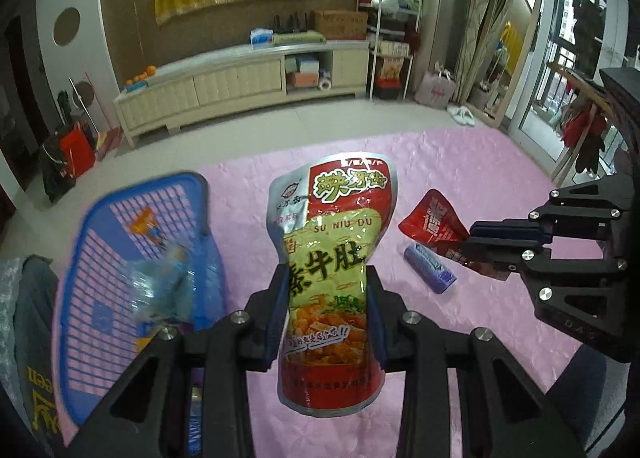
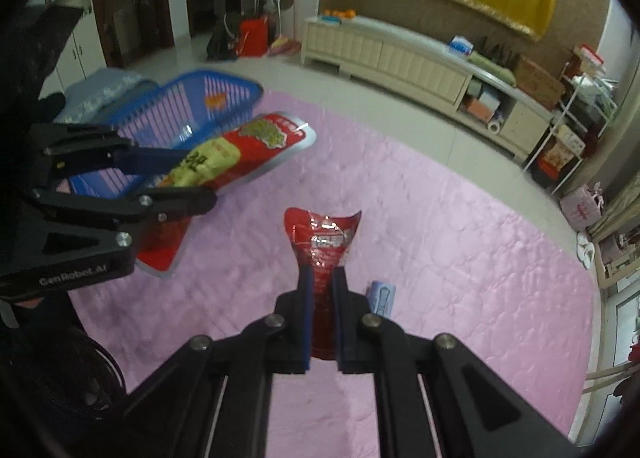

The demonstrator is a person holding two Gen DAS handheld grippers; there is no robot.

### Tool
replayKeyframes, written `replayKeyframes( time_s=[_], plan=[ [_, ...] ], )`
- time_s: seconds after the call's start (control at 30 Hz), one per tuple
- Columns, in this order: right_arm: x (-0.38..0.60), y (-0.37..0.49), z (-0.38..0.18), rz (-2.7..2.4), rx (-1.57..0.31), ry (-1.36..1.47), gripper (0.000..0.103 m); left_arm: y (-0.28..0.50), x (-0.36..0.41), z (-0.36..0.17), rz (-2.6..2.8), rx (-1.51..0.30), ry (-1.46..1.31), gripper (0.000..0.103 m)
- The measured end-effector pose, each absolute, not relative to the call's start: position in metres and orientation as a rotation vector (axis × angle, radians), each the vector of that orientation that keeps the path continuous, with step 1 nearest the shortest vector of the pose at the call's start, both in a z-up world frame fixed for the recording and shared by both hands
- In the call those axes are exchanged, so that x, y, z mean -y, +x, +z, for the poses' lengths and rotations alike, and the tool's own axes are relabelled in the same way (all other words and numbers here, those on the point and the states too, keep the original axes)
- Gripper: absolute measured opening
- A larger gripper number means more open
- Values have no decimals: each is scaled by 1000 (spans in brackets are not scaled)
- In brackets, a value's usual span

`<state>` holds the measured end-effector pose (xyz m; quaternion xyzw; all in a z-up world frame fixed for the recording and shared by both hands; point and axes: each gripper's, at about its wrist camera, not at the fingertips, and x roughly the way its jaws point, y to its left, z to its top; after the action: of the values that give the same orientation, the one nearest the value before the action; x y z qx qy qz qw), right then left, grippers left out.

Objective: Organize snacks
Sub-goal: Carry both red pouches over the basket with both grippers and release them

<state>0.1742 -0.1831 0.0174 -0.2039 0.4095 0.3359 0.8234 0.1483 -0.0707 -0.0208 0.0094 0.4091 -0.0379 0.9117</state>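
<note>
Both pouches look light, soft, slick foil, best pinched mid-body: left gripper point(image 1: 327, 310) clamped on the big pouch point(image 1: 332, 254), basket point(image 1: 100, 338) just left of it; right gripper point(image 2: 323, 298) clamped on the red pouch point(image 2: 325, 242), blue roll point(image 2: 383, 298) just right.

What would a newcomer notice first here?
The big snack pouch clamped in the left gripper, held above the pink mat. To its right, the right gripper pinches a small red packet. A blue basket sits on the left, a purple roll on the mat.
</note>
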Motion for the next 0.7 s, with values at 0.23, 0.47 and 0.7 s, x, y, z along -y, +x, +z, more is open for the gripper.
replayKeyframes(
  time_s=[0.23,0.47,0.7],
  plan=[
    [160,154,54,744,-791,-403,12,121,28,11,-59,-803,-18,33],
    [123,143,69,782,-726,-331,12,103,-22,25,7,-783,-47,33],
    [70,139,58,838,-767,-332,12,95,-60,17,72,-820,-49,33]
  ],
)
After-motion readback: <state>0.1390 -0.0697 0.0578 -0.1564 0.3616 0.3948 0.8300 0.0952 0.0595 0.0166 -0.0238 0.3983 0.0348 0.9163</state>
